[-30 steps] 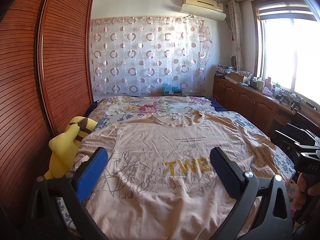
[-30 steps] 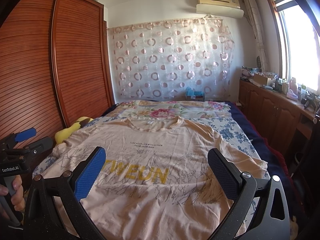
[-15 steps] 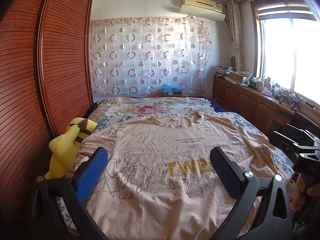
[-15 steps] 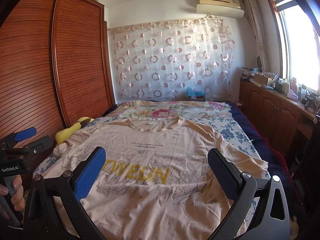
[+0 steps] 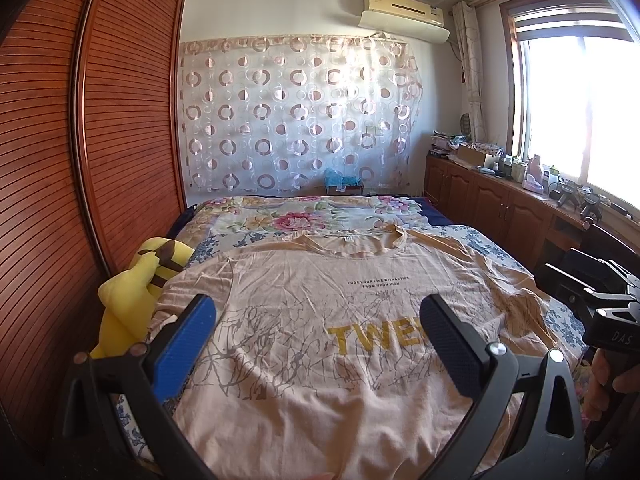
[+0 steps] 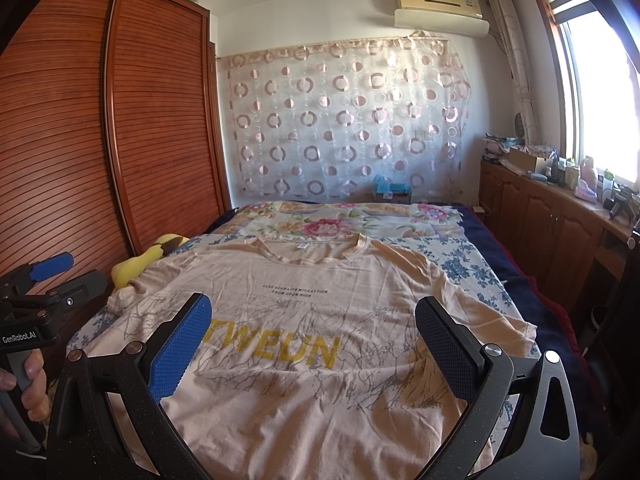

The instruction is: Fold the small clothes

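Two grippers, both spread wide, nothing between the fingers of either. Left gripper (image 5: 318,338) hovers above the near part of a peach T-shirt (image 5: 320,320); right gripper (image 6: 314,336) likewise, over the same shirt (image 6: 312,320). Shirt lies flat, front up, on the bed (image 6: 472,268), hem nearest the fingers, collar far. Yellow lettering sits just ahead, between the fingertips; small dark print beyond it. Left of the left gripper, a yellow plush toy (image 5: 132,296) rests at the shirt's sleeve, against the wooden wardrobe (image 5: 120,120). Right of it, the other gripper's black body shows with a hand (image 5: 604,372) on its handle. Beyond the collar, a floral cover (image 5: 312,216). Farther on, a circle-patterned curtain (image 5: 296,112), air conditioner (image 5: 404,8) above. Cabinets (image 6: 560,220) run off right under the window; items on top too small to name, possibly bottles.
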The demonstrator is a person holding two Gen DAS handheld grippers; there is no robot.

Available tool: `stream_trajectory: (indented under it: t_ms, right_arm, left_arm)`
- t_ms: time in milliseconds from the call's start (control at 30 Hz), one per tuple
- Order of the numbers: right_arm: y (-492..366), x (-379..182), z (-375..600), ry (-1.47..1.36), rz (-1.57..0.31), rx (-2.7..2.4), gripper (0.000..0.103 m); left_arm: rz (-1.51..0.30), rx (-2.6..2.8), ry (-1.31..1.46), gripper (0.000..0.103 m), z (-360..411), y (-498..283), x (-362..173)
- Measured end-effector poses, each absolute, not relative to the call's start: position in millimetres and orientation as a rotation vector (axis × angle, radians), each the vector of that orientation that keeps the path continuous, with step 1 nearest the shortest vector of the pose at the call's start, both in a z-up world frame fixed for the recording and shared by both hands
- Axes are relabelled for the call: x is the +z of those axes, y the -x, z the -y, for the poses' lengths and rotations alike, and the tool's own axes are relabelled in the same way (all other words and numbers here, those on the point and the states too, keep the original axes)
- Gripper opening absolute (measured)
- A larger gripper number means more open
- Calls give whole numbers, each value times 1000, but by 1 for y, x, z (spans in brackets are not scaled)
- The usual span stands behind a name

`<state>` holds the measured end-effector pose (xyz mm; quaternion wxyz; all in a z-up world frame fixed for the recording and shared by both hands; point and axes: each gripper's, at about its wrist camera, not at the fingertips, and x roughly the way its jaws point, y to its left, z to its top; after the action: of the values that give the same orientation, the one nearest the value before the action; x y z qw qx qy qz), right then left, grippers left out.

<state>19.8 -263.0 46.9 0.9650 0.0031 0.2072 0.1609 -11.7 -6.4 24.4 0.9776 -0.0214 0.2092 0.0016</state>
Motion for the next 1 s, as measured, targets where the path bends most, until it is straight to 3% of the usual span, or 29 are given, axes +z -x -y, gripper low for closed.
stream_trajectory:
  t_ms: [667,1000]
  right_arm:
    - [-20,47,263,-6,-417,326,103]
    - [-35,39,252,1,-435,346,103]
  left_arm:
    - [-418,2,40,103,10,12,35]
    - [-465,27,48,103,-8,-6,7]
